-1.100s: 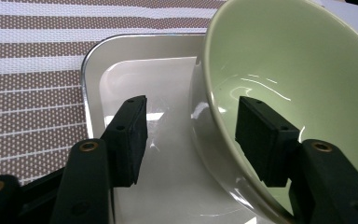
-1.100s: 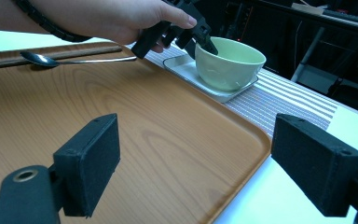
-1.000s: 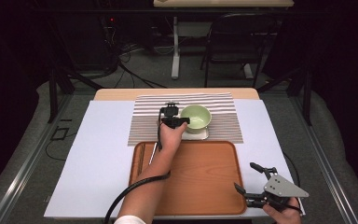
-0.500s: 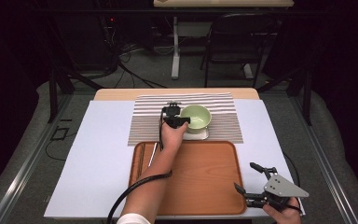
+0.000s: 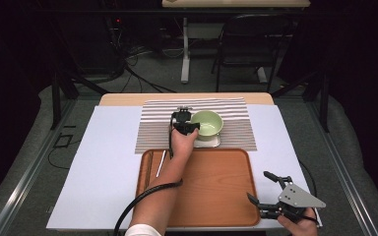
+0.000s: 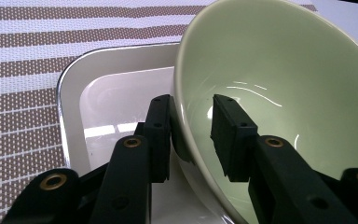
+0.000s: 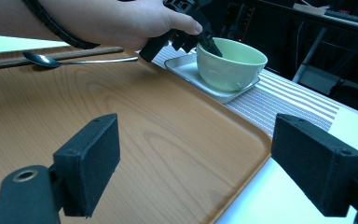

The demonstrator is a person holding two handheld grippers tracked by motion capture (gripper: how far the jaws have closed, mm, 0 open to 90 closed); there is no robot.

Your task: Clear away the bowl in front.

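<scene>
The pale green bowl, glazed, rigid and likely slippery and breakable, sat in a shallow white dish on the striped mat. The left gripper had just been closing astride its near rim, one jaw inside, one outside, the best purchase. The right gripper waited spread, nearer the person.

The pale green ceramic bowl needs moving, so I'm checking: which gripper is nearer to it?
Left. The left gripper straddles the pale green ceramic bowl's rim, its jaws just closing, one inside, one outside. The right gripper hovers open, far off by the wooden tray's near right corner.
</scene>
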